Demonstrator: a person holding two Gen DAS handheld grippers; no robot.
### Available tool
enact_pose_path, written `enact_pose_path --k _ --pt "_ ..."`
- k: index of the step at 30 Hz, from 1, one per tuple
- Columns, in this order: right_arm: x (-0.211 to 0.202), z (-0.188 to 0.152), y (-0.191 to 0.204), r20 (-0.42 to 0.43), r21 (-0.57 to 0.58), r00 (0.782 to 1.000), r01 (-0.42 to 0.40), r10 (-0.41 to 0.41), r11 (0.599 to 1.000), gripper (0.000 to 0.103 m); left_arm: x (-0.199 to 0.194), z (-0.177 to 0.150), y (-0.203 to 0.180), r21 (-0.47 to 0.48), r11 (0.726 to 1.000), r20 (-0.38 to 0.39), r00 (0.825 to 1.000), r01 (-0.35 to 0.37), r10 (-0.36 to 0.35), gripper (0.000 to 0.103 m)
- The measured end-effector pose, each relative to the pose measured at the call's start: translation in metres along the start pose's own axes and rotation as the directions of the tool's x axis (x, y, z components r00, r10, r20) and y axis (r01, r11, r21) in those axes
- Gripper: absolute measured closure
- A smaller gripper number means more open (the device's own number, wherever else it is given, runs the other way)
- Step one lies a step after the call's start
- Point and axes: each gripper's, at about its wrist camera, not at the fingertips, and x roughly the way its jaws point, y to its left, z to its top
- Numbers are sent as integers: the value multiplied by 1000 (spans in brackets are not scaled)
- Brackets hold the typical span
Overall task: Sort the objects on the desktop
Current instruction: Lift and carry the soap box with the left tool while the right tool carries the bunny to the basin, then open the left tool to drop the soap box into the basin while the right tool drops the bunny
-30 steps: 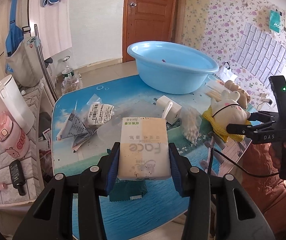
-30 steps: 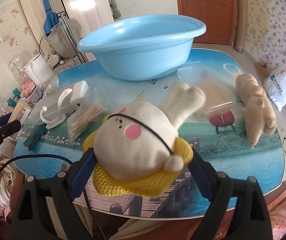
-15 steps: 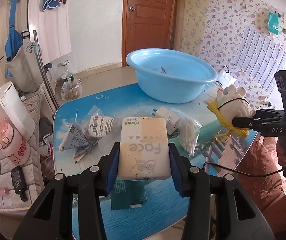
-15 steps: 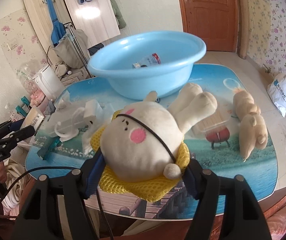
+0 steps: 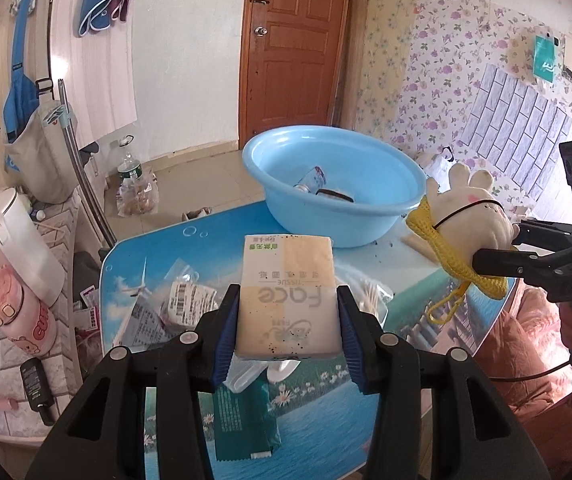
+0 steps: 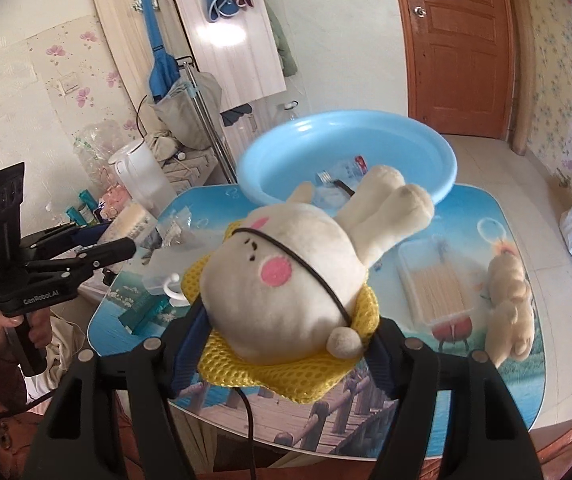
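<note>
My left gripper [image 5: 288, 296] is shut on a beige and white tissue pack [image 5: 288, 272], held above the near part of the table. My right gripper [image 6: 290, 320] is shut on a white plush rabbit [image 6: 286, 280] wrapped in yellow mesh, and holds it clear of the table [image 6: 486, 216]. Seen from the left wrist, the rabbit [image 5: 470, 220] hangs at the right, just beside the blue basin [image 5: 366, 224]. The basin [image 6: 446, 160] stands at the table's far side with a small bottle [image 6: 338, 172] and a dark band inside. The left gripper [image 6: 117, 236] shows at the left in the right wrist view.
On the table lie a tan plush toy [image 6: 510, 292], a clear box of sticks [image 6: 438, 288], a white charger [image 6: 165, 284], a green packet [image 5: 241, 420], a bag of cotton swabs [image 5: 366, 296] and crumpled wrappers [image 5: 181, 304]. A white kettle [image 5: 13, 240] stands on a shelf to the left.
My right gripper closed on the rabbit and lifted it off the table. The left gripper rose with the tissue pack. The inside of the basin has come into view.
</note>
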Motion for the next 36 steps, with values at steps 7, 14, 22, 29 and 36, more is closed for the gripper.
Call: enact_pose_path --k 7,14,22,29,36 --pt "0 20 -16 36 35 999 9 -10 999 35 10 21 -6 4 1000 7 1000 13 -13 58" --pt "7 37 -35 38 63 999 30 -33 998 35 29 44 -15 25 999 9 999 46 -47 58" --pt "22 59 -56 28 75 998 54 -56 996 35 61 68 -21 50 995 -18 996 88 -87 58" --pt "37 68 -72 14 98 998 62 -64 993 35 93 83 -22 66 991 -48 992 116 -113 58" --pt "49 73 -78 -9 94 998 69 -69 993 35 118 92 -28 85 987 -63 989 139 -133 58"
